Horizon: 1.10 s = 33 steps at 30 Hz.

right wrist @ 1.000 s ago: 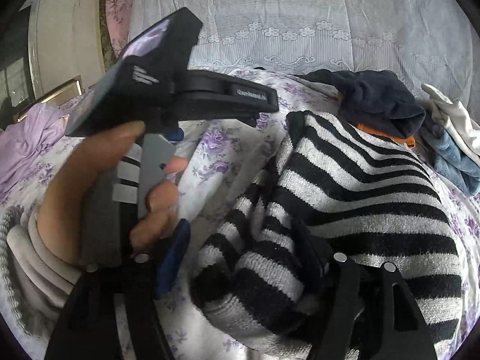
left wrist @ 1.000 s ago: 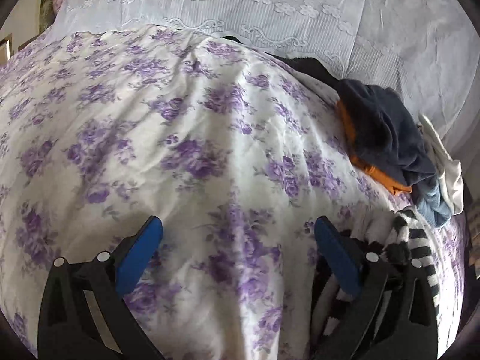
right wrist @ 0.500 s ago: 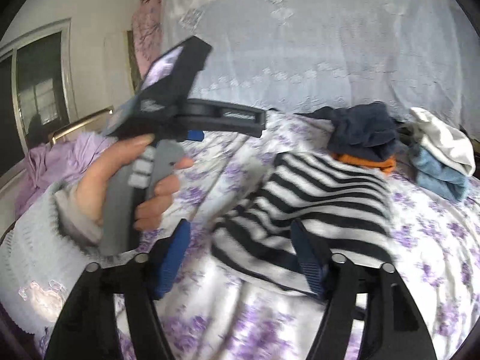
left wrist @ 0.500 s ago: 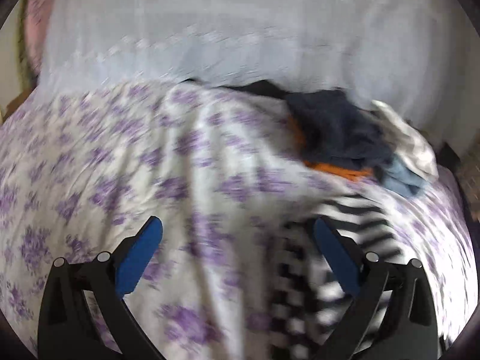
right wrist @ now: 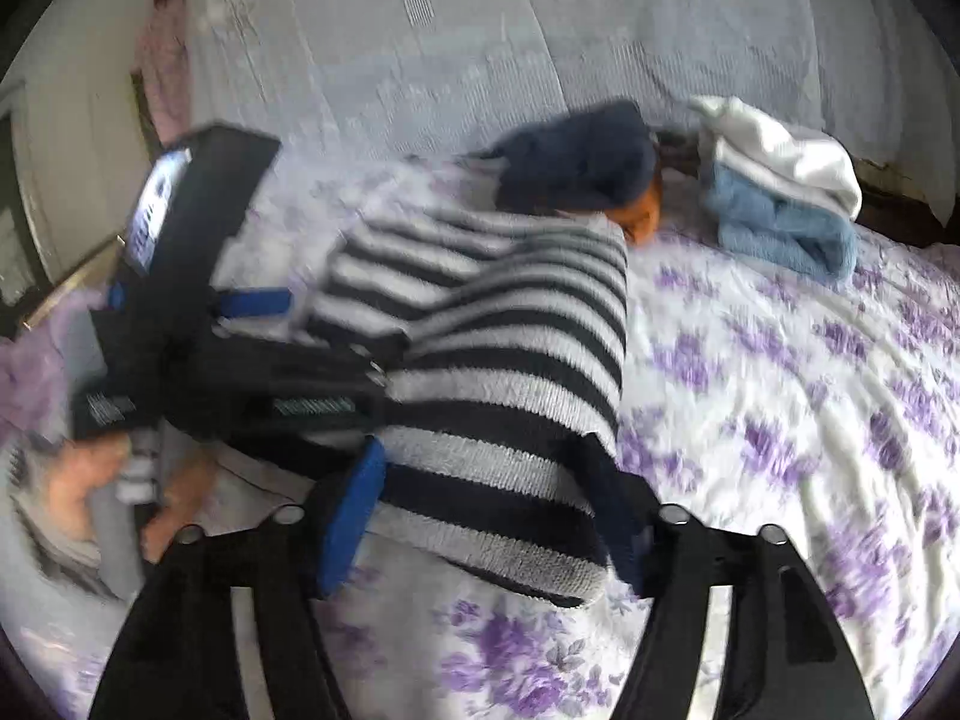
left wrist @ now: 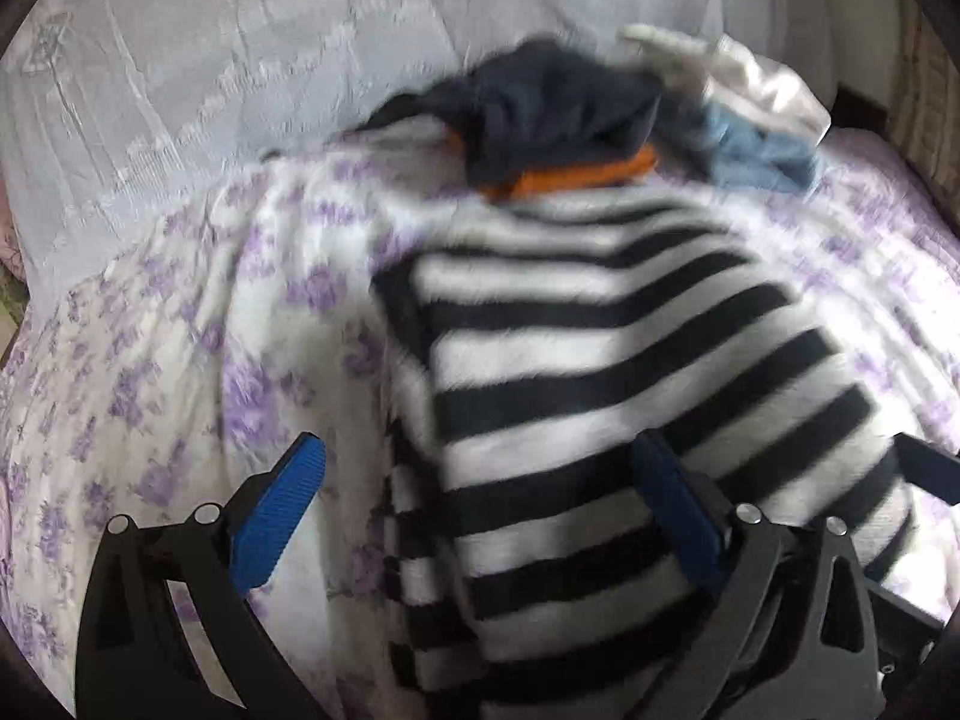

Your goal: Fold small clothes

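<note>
Both grippers, left (left wrist: 480,501) & right (right wrist: 480,516), are hovering spread wide, nothing grasped, over striped sweater (left wrist: 600,372) on floral bedspread (right wrist: 780,396).

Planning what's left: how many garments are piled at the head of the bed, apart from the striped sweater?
4 visible: navy one on an orange one, left; white one on a blue one, right. More may be hidden underneath.

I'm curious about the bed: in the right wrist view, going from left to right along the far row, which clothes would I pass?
Navy garment with an orange one beneath its right edge → white garment stacked on a light blue one.
</note>
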Motion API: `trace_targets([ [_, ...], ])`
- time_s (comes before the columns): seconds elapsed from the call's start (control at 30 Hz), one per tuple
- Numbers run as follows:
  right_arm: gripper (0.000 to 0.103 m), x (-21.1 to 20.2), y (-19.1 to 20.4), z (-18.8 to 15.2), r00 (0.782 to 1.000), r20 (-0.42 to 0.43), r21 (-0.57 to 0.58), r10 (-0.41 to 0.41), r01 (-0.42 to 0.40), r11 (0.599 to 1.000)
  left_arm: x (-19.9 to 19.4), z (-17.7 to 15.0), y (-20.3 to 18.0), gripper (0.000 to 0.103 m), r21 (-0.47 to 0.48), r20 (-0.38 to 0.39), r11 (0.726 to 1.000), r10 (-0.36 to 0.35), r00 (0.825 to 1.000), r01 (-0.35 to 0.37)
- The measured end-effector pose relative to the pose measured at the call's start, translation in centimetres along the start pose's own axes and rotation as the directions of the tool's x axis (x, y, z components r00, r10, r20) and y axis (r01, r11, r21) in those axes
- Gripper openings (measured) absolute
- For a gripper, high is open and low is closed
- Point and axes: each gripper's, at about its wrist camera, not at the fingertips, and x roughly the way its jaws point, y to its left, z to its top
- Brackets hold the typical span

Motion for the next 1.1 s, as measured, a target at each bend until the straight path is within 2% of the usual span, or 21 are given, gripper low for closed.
trace_targets([
  [0.07,0.075,0.1,0.1,0.1,1.0,-0.015,-0.009,-0.002,0.002,1.0,0.6,0.0,1.7,0.099,-0.075,-0.037,0.993,-0.09,0.995,0.087],
  [0.17,0.082,0.6,-0.4,-0.4,0.999,-0.034,0.017,0.011,-0.01,1.0,0.9,-0.4,2.4,0.099,-0.109,-0.044,0.987,-0.124,0.991,0.119],
  [0.23,0.085,1.1,-1.1,-0.7,0.997,-0.058,0.06,0.041,-0.038,0.998,0.7,-0.6,2.0,0.099,-0.09,-0.032,0.992,-0.096,0.995,0.093],
  [0.33,0.085,2.0,-2.8,-1.1,0.985,-0.089,0.169,0.15,-0.133,0.977,0.1,-0.9,1.1,0.099,-0.044,0.002,0.999,-0.025,1.0,0.026],
  [0.4,0.085,2.2,-3.3,-1.4,0.979,-0.091,0.2,0.184,-0.163,0.966,-0.4,-0.9,0.5,0.099,-0.023,0.021,1.0,0.007,1.0,-0.006],
  [0.57,0.085,1.4,-2.8,-1.4,0.987,-0.066,0.169,0.146,-0.133,0.976,-0.7,-0.9,0.8,0.099,-0.033,0.031,0.999,0.003,1.0,-0.002],
  [0.77,0.085,-2.1,-3.1,-0.4,0.999,0.022,0.115,0.045,-0.048,0.992,-0.9,-0.9,1.0,0.099,-0.042,0.038,0.999,-0.004,0.999,0.006],
  [0.93,0.085,-2.3,-4.4,2.8,0.999,0.033,0.096,0.029,-0.032,0.995,-1.1,-0.8,0.9,0.099,-0.042,0.041,0.999,0.001,0.999,0.001],
  [1.0,0.085,-1.6,-4.2,4.7,0.999,0.023,0.055,0.038,-0.039,0.998,-1.8,-0.6,1.1,0.099,-0.043,0.063,0.999,0.028,0.998,-0.025],
  [1.03,0.081,-1.2,-4.1,5.6,0.999,0.018,0.034,0.04,-0.041,0.999,-2.2,-0.4,1.2,0.099,-0.046,0.074,0.998,0.039,0.997,-0.035],
  [1.1,0.06,-0.1,-3.8,7.7,1.0,0.002,-0.012,0.031,-0.031,0.999,-3.4,0.2,2.1,0.099,-0.082,0.106,0.997,0.008,0.994,0.0],
])
